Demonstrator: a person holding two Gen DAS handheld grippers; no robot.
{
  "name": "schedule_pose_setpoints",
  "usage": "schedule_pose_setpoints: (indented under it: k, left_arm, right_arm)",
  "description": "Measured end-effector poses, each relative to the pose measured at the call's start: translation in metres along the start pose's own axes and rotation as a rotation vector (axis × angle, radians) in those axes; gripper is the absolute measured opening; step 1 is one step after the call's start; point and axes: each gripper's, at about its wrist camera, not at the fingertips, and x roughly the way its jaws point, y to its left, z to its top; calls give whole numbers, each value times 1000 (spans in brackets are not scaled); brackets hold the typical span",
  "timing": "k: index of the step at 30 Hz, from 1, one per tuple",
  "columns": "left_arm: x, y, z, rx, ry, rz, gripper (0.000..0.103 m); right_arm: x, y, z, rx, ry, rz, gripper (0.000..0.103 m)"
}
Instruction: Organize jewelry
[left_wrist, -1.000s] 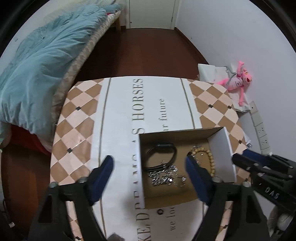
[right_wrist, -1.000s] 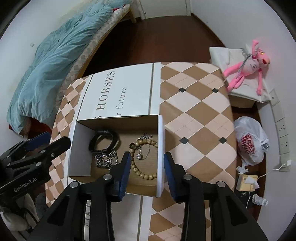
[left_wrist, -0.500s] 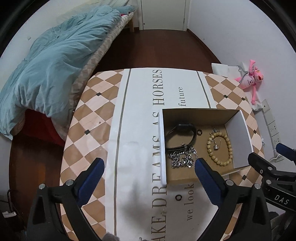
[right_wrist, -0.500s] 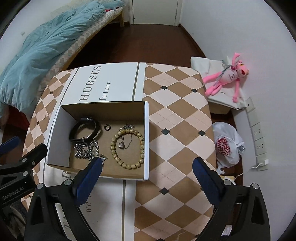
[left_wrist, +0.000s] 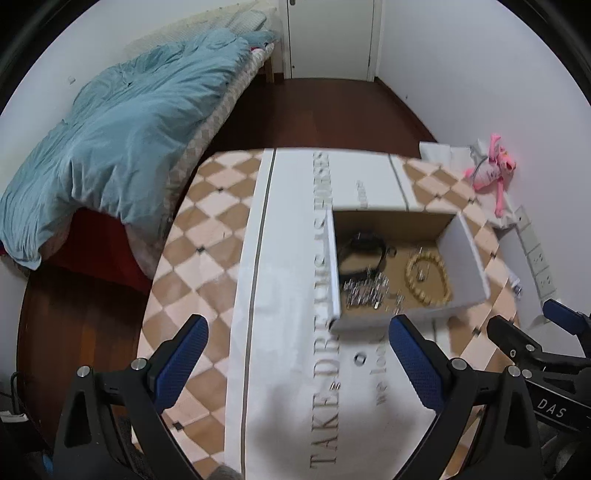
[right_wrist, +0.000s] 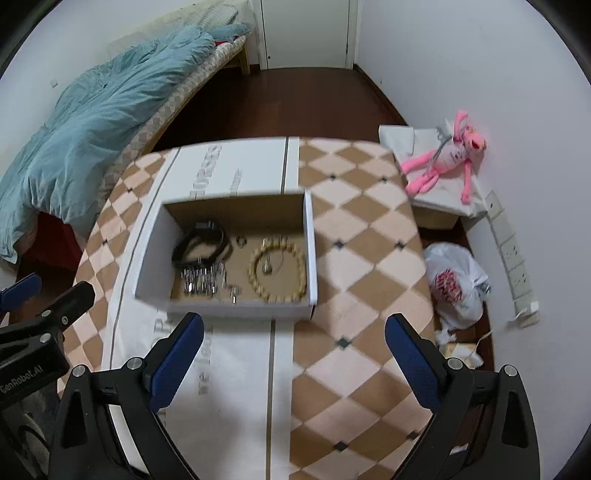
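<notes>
Currently both grippers sit higher and farther back from the box than one second ago. The right gripper (right_wrist: 294, 354), whose fingers were then close together over the box's near wall, now has its fingers spread wide and holds nothing. The left gripper (left_wrist: 297, 356) is likewise spread wide and empty, as before.

One open cardboard box (right_wrist: 153, 245) with white outer walls rests on the counter (right_wrist: 362, 258), which carries a diamond-patterned cloth with a white lettered band. The box contains four distinguishable items:
- one black band (right_wrist: 201, 243), at the far left of the box floor;
- one silver chain (right_wrist: 203, 280), piled just in front of the black band;
- one beaded bracelet (right_wrist: 277, 269) of tan beads, on the right side, with a small pendant lying inside its loop;
- one small ring (right_wrist: 241, 241), between the band and the bracelet.

One further small ring (left_wrist: 359, 358) lies on the white band outside the box, near its front wall, in the left wrist view.

Motion blur softens fine detail in both views.
</notes>
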Motion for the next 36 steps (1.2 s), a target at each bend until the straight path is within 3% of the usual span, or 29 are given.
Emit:
schedule_pose_setpoints:
  k: [6, 7, 10, 11, 21, 25, 30, 32, 34, 36]
  left_arm:
    - [40, -2, -42, 12, 92, 34, 100]
    - [44, -3, -46, 13, 94, 35, 99]
    - [56, -7, -59, 23, 89, 14, 99]
    - [59, -10, -62, 27, 95, 4, 97]
    - [84, -30, -77, 52, 142, -64, 46]
    - [85, -35, -78, 72, 130, -67, 36]
    - [86, -39, -75, 70, 121, -75, 34]
    - [86, -40, -74, 77, 113, -78, 27]
    - [86, -41, -74, 82, 109, -87, 10]
    - [85, -39, -74, 78, 112, -112, 7]
  right_arm:
    - [37, -7, -45, 43, 65, -17, 99]
    - [41, -10, -51, 56, 67, -19, 94]
    - [56, -17, -65, 84, 99, -26, 67]
    - [60, -18, -69, 91, 110, -23, 67]
    - [71, -30, -78, 135, 114, -32, 67]
    - [70, -32, -74, 140, 105, -31, 67]
    - [71, -34, -73, 150, 111, -34, 66]
    - [72, -35, -73, 153, 116, -36, 62]
    - [73, -37, -73, 162, 121, -33, 60]
    - [71, -38, -73, 169, 117, -29, 60]
